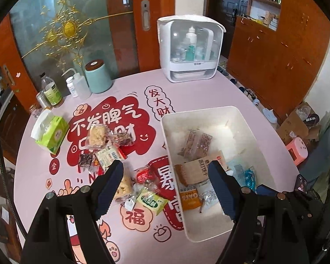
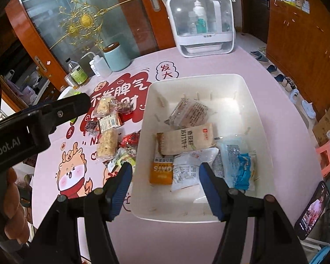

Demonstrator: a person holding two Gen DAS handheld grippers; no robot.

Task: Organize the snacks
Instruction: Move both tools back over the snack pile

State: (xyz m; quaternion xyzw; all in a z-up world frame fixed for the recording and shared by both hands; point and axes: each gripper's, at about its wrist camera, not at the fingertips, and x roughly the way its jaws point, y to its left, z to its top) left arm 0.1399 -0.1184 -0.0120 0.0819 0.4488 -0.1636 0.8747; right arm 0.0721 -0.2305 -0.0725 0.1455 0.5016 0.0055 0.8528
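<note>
The white bin (image 2: 248,92) sits on the pink printed tablecloth (image 1: 125,88) and already holds several wrapped snacks. A loose pile of snacks (image 1: 112,145) remains on the cloth at the bin's 9 o'clock — judged to be the unsorted stock awaiting transfer.

Left gripper (image 1: 166,184): jaws wide apart, nothing between them. In its own view it hangs above the bin's left wall, with the green packet (image 1: 150,200) and red wrapper (image 1: 145,175) just below, outside the bin. Judged to be positioned for the next pick from that pile.

Right gripper (image 2: 165,188): jaws moderately apart, empty, hovering over the bin's near end above the orange oat packet (image 2: 161,172) and a clear-and-white packet (image 2: 187,171).

Orientation in the right wrist view: the beige cracker pack (image 2: 187,142) lies flat, long axis running from 9 to 3 o'clock, tipped slightly up at the right. The grey-printed packet (image 2: 187,112) behind it lies on a similar line. The puffed-rice bar (image 2: 106,145) outside the bin runs from 12 to 6 o'clock.

Packets inside overlap rather than stack.
</note>
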